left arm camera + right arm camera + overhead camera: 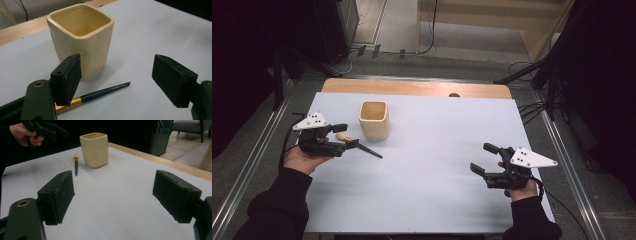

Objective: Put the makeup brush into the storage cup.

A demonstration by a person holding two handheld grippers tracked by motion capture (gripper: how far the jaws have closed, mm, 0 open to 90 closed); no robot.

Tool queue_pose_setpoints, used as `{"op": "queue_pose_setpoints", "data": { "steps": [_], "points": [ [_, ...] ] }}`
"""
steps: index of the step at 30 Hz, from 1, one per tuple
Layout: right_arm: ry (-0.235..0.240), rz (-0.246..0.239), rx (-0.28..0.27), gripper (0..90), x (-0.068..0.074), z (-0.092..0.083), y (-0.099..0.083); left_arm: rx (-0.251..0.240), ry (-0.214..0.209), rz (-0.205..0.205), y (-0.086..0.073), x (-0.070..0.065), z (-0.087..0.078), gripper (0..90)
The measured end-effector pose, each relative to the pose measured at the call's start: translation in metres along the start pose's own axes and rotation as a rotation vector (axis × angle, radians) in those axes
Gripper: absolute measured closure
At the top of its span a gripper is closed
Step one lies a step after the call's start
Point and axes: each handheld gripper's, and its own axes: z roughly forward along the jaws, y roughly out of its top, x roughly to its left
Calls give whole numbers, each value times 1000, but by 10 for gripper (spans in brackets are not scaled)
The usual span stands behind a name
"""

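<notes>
- Brush (100, 93) lies flat on the table, just beside the cream cup (82, 37).
- Left gripper (117, 82) hovers over it, jaws wide, empty.
- Lower squarely over the handle before closing.
- Right gripper (112, 195) gapes idle.

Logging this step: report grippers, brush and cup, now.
Left gripper open, over the brush, not gripping. Right gripper open, empty. Brush flat on the table beside the upright cup. Nothing in the way.

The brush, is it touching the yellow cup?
Apart. In the right gripper view, the brush lies on the table with bare white surface between it and the cup.
</notes>
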Motion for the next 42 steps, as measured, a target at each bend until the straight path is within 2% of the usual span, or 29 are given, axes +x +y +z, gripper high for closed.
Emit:
{"op": "queue_pose_setpoints", "data": {
  "steps": [4,10,12,13,14,15,16,17,18,21,22,23,28,29,33,34,36,37,38,39,40,41,42],
  "points": [
    [1,5,3,180,0,0,0,17,4,5,6,3,0,241],
    [-1,4,5,180,0,0,0,28,12,-13,10,9,1,250],
    [-1,3,5,180,0,0,0,47,13,-5,10,9,1,253],
    [0,1,8,180,0,0,0,73,18,5,10,10,2,254],
    [0,2,8,180,0,0,0,73,18,5,10,10,2,255],
    [0,2,9,180,0,0,0,102,15,13,11,12,4,259],
    [0,2,9,180,0,0,0,102,15,13,11,12,4,260],
    [0,1,9,180,0,0,0,127,15,29,12,13,5,262],
    [0,1,9,180,0,0,0,127,15,29,12,13,5,264],
    [1,3,11,180,0,0,0,176,1,41,17,16,8,262],
    [1,3,11,180,0,0,0,176,1,41,17,16,8,262],
    [2,2,12,180,0,-1,0,195,-4,66,22,17,8,263],
    [2,2,13,180,0,-1,-1,243,-15,92,30,23,8,270],
    [3,2,14,180,0,-1,-1,272,-19,116,33,26,8,270],
    [3,1,14,180,0,-1,-1,307,-15,165,38,30,9,274],
    [3,1,14,180,0,-1,-1,307,-15,165,38,30,9,271],
    [4,1,16,180,0,-1,-1,323,-28,195,42,32,9,265],
    [3,1,17,180,0,-1,-1,353,-39,227,46,35,9,266],
    [3,1,17,180,0,-1,-1,353,-39,227,46,35,9,266],
    [4,-1,18,180,0,-1,-1,388,-43,264,49,37,11,268],
    [5,-2,17,180,0,-1,-1,412,-37,284,51,37,12,268],
    [5,-3,18,180,0,-1,-1,432,-34,297,52,38,14,268],
    [5,-3,18,180,0,-1,-1,432,-34,297,52,38,14,268]
  ]
}}
